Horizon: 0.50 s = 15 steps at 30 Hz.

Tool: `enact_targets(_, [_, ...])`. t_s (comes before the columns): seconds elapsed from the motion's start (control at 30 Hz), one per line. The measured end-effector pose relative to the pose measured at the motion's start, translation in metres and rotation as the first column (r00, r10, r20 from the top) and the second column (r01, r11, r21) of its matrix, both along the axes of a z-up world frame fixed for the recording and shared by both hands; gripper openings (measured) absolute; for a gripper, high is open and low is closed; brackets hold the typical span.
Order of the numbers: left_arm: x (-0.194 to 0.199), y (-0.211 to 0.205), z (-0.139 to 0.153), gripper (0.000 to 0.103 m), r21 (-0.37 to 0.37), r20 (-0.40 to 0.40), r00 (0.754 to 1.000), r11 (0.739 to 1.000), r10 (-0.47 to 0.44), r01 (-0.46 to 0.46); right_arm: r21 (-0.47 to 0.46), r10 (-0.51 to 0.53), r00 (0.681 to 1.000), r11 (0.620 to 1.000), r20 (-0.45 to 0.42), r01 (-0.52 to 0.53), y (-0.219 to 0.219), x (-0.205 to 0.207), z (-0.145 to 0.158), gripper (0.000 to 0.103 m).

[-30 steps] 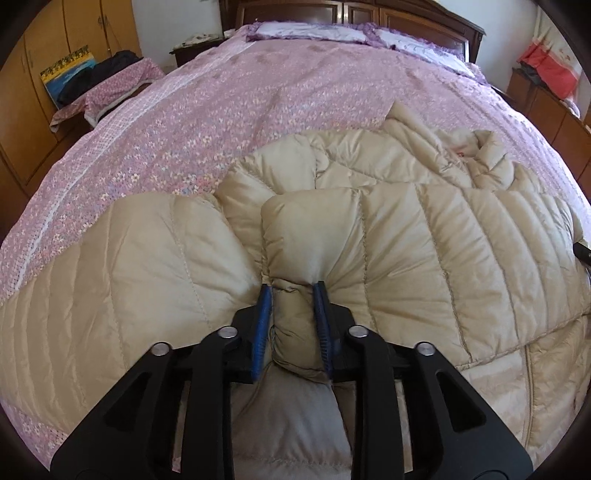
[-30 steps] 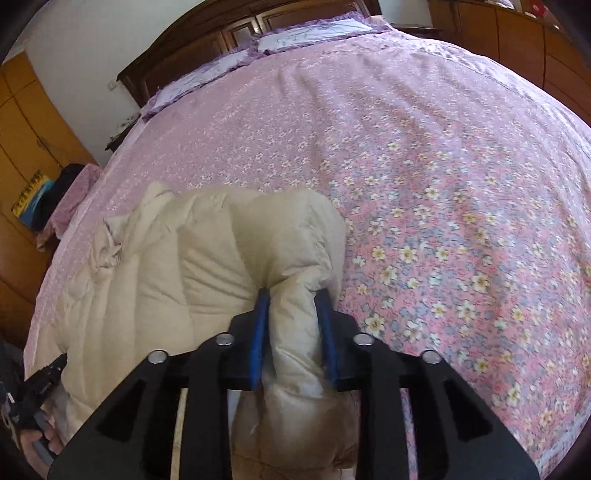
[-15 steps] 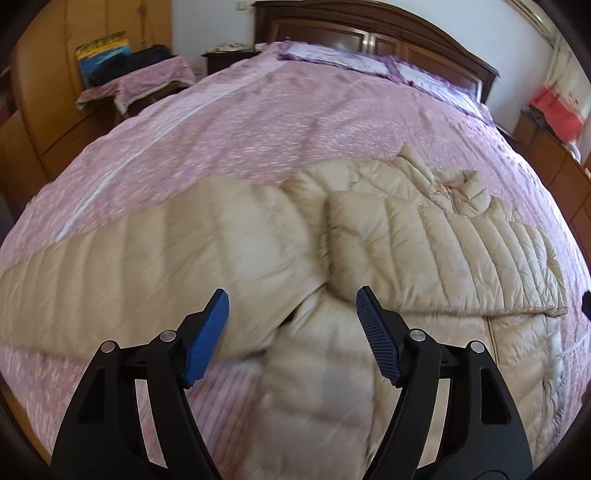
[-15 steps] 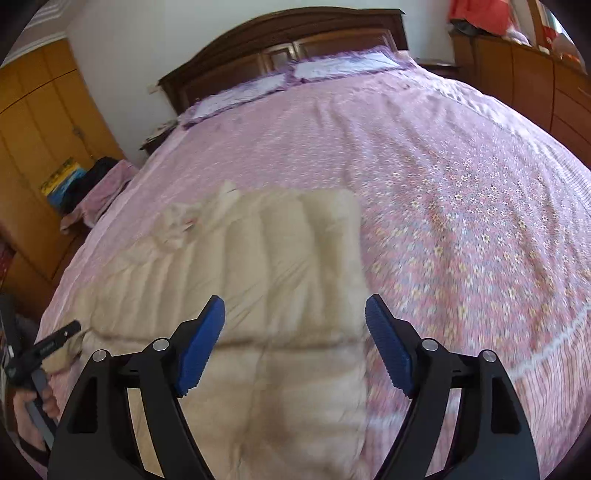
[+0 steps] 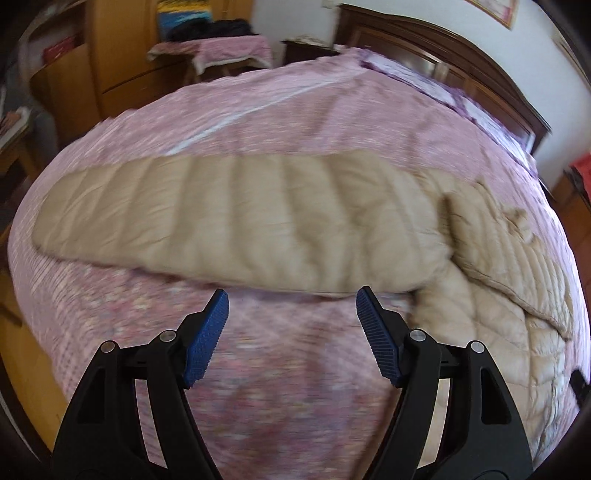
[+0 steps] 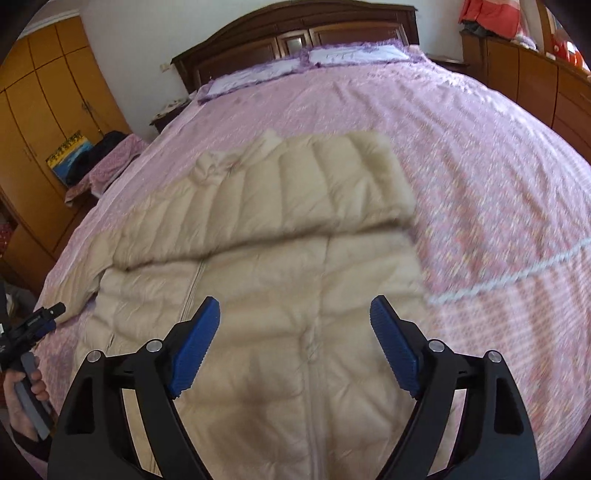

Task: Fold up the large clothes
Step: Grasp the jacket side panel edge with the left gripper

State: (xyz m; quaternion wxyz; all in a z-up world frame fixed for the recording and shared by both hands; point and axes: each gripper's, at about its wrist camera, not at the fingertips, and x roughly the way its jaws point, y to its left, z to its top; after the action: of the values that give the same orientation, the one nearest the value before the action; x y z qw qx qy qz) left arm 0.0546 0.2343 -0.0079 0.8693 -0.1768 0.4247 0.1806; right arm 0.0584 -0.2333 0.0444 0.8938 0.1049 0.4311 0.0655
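Observation:
A beige quilted down jacket (image 6: 295, 280) lies front up on the pink floral bedspread (image 6: 480, 177), its zip running down the middle. One sleeve (image 6: 306, 192) is folded across the chest. The other sleeve (image 5: 229, 221) stretches straight out to the left in the left wrist view. My left gripper (image 5: 291, 308) is open above bare bedspread just short of that sleeve, with nothing between its pads. My right gripper (image 6: 295, 314) hovers over the jacket's front with its jaws opening and nothing between them. In the right wrist view a hand (image 6: 22, 387) holds the left gripper (image 6: 40, 317) at the left edge.
A dark wooden headboard (image 6: 295, 33) and pillows (image 6: 351, 55) close the far end of the bed. Orange wardrobes (image 6: 44, 110) and a small cloth-covered table (image 5: 218, 51) with dark items stand on the left. A wooden dresser (image 6: 535, 85) lines the right side.
Both grippers let go of the jacket folds they were pinching and opened wide. They drew back from the jacket, the left one swinging left toward the outstretched sleeve.

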Motion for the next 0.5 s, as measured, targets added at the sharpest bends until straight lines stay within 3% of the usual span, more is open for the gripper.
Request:
enact_targets(0.2, [-0.014,0.046,-0.016,0.071,-0.124,0.029,0.991,0.985,0.127,-0.123,0.003,-0.006,0.999,1.0,-0.035,0.006,0.007,-0.011,-0.009,0.082])
enact_targets(0.5, [-0.011,0.085,-0.031,0.071,-0.178,0.08,0.973,0.964,0.216,-0.2,-0.009,-0.028,0.998,1.0,-0.06,0.027,0.008,-0.014,-0.015,0.082])
